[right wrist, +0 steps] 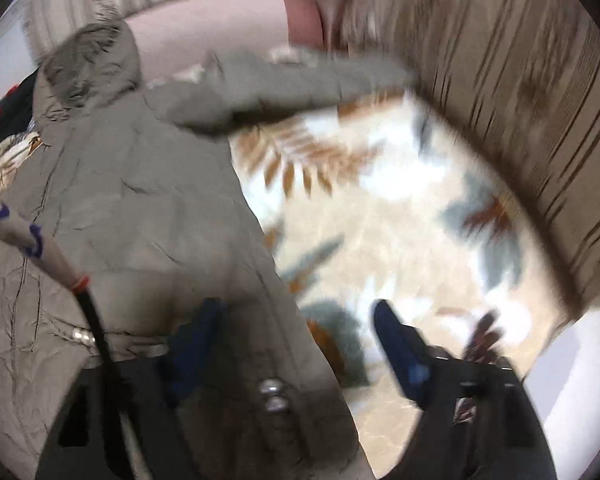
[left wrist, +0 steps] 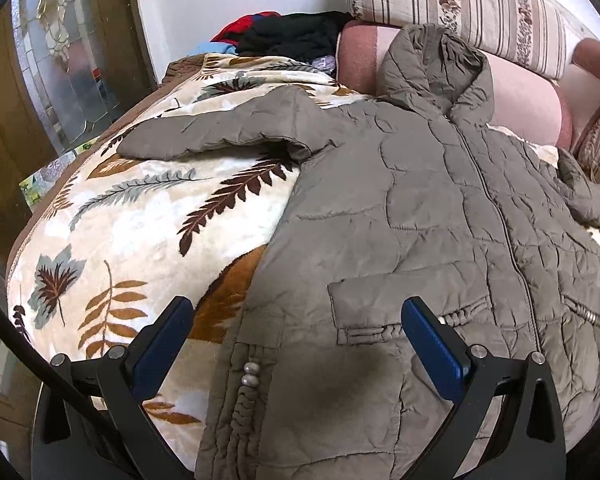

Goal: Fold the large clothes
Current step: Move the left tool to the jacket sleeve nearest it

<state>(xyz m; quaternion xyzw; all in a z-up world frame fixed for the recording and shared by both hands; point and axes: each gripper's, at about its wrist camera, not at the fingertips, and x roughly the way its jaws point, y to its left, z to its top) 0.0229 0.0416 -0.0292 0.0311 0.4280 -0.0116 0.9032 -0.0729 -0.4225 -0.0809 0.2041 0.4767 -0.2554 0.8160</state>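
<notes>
A large olive-grey quilted hooded jacket (left wrist: 440,208) lies front-up and spread on a leaf-patterned blanket (left wrist: 132,208), one sleeve (left wrist: 216,132) stretched to the left. My left gripper (left wrist: 296,312) is open above the jacket's lower left hem, one finger over the blanket, one over the pocket. In the blurred right wrist view the jacket (right wrist: 140,184) lies at left with its other sleeve (right wrist: 300,80) stretched right. My right gripper (right wrist: 296,316) is open over the jacket's lower right edge, its right finger over the blanket (right wrist: 400,220).
A pile of black, red and blue clothes (left wrist: 288,34) sits at the far end. A pink bolster (left wrist: 516,92) and striped cushions (left wrist: 480,4) line the back; a striped cushion (right wrist: 520,120) borders the right. A glass-panelled door (left wrist: 60,60) stands left.
</notes>
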